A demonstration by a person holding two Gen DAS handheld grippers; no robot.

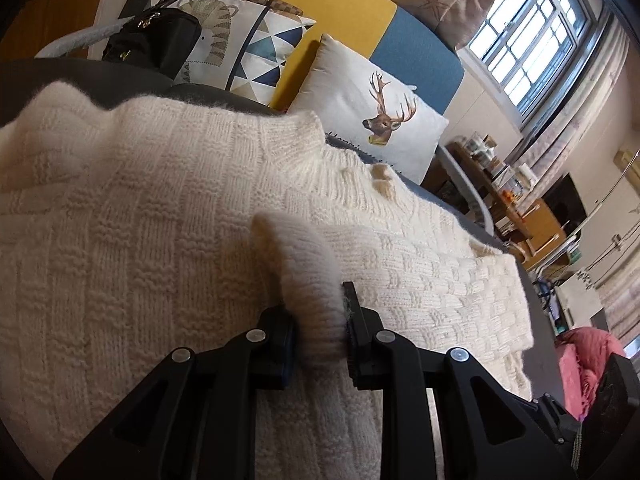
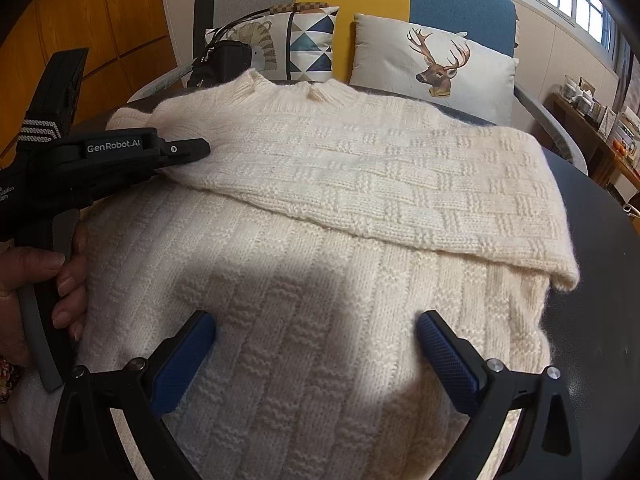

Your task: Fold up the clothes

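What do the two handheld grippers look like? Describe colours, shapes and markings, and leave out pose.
Left gripper: black plastic linkage arms with silver rivets and flat dark pads. From the right wrist view its body carries white "GenRobot.AI" lettering and a black-and-white striped strap. Right gripper: the same black arms and silver rivets, with blue ribbed pads.

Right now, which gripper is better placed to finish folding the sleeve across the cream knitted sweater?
Left. The left gripper is already clamped on the sleeve cuff; the right gripper hangs open, empty, above the cream knitted sweater.
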